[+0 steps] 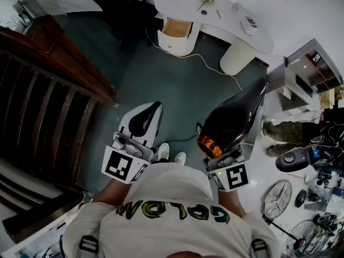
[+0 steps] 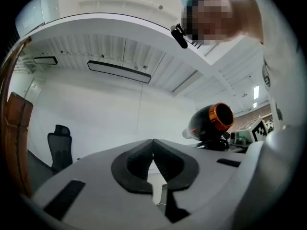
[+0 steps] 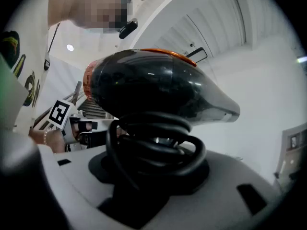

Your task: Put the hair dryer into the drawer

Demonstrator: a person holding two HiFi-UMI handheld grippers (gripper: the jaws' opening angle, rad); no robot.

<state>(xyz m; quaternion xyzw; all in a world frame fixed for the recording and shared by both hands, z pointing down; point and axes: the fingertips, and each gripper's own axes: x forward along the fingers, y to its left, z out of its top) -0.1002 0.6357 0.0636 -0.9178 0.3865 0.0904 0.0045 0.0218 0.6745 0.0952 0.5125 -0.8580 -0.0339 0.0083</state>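
A black hair dryer (image 3: 153, 87) with an orange ring at its back end fills the right gripper view; its black cord is coiled round the handle. My right gripper (image 3: 153, 178) is shut on that handle and coil, and holds the dryer level in front of my chest. In the head view the hair dryer (image 1: 234, 117) hides the right jaws. My left gripper (image 2: 153, 163) is shut with nothing between its jaws, raised beside the dryer. The hair dryer (image 2: 211, 121) shows to its right. In the head view the left gripper (image 1: 141, 120) sits left of the dryer. I cannot make out a drawer.
Dark wooden furniture (image 1: 54, 95) stands on the left. A white curved desk (image 1: 215, 9) and a black office chair (image 1: 131, 9) are ahead across the grey-green floor, where a white cable (image 1: 207, 63) runs. Cluttered equipment and a small fan (image 1: 277, 198) lie at the right.
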